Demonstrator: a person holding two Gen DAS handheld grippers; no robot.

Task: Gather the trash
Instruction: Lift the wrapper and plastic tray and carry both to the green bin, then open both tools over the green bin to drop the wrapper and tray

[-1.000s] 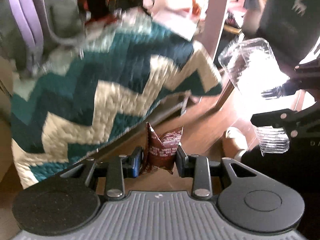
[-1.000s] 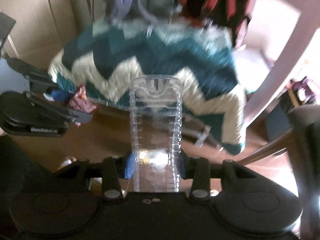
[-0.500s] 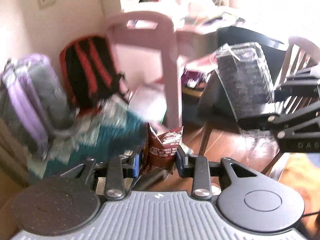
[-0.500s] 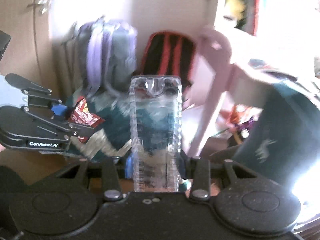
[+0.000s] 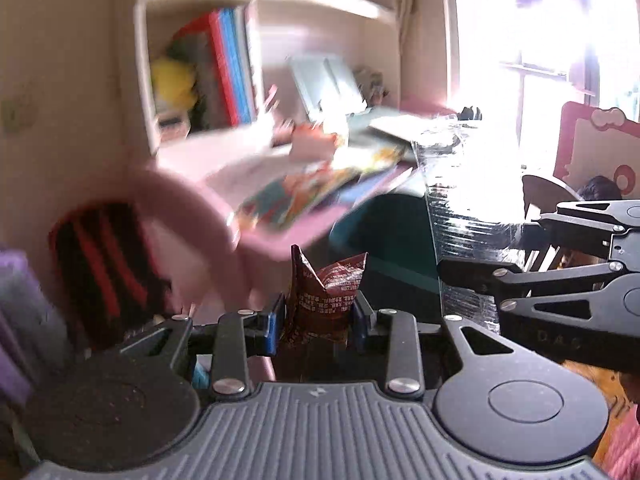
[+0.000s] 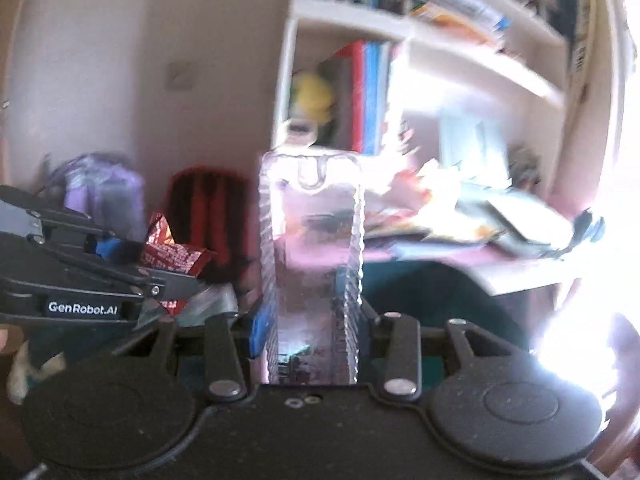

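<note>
Left claw point(image 5: 316, 326): your left claw pinches a crumpled brown snack wrapper point(image 5: 326, 298) between its blue pads; the wrapper stands up out of the grip.
Right claw point(image 6: 310, 326): it grips a clear plastic container point(image 6: 312, 264), upright and squeezed at its lower sides.
Surroundings: a cluttered pink table point(image 5: 280, 216) and a white bookshelf point(image 5: 256, 0) lie ahead; bright window glare sits to the right.
Bin: none is visible in either view.
Doing it well: keep both grips steady while you carry; the thin container may flex and slip, so avoid squeezing harder. Keep the two claws apart so the items do not knock together.
</note>
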